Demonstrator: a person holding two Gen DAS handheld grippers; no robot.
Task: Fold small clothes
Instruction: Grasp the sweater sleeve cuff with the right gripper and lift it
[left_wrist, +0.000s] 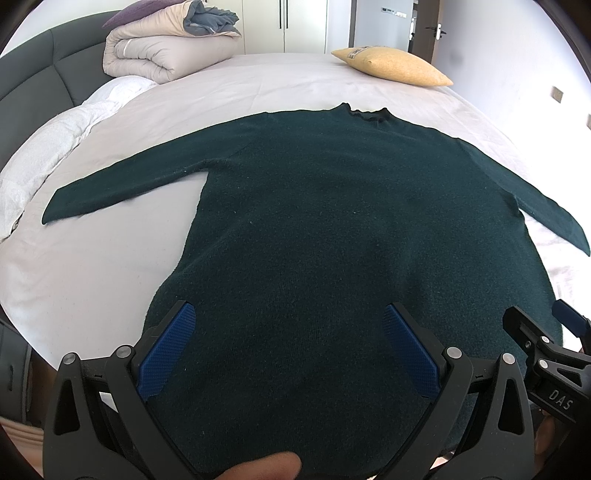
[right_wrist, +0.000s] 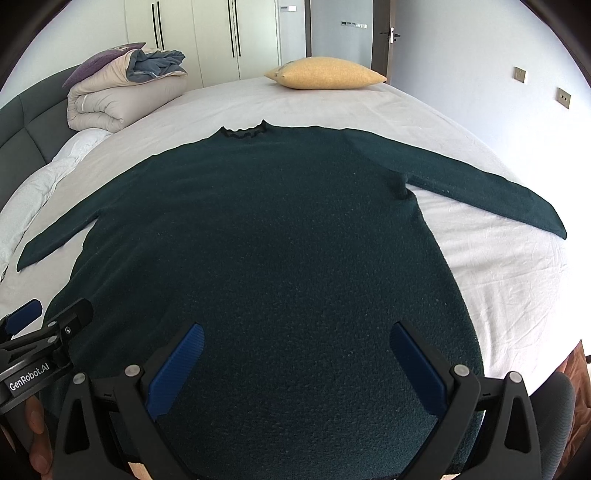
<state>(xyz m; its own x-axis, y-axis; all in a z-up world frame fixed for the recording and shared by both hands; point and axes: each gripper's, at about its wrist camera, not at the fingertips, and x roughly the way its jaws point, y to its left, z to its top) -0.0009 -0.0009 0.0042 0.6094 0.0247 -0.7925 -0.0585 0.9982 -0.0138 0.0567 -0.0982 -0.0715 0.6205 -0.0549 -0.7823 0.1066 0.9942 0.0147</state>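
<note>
The left gripper (left_wrist: 288, 350) and right gripper (right_wrist: 295, 369) sat low in frame, side by side, jaws spread wide.

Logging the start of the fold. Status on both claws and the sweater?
Left claw open, right claw open, both over the hem. Dark green sweater flat on bed, sleeves spread. Nothing on it; yellow pillow apart.

My left tongs (left_wrist: 288, 347) and right tongs (right_wrist: 295, 363) cover the sweater's (left_wrist: 332, 221) hem, so I can't see its bottom edge. In the left view its right sleeve (left_wrist: 554, 218) runs off the frame. Print on the yellow pillow (left_wrist: 395, 66) is too small to read.
</note>
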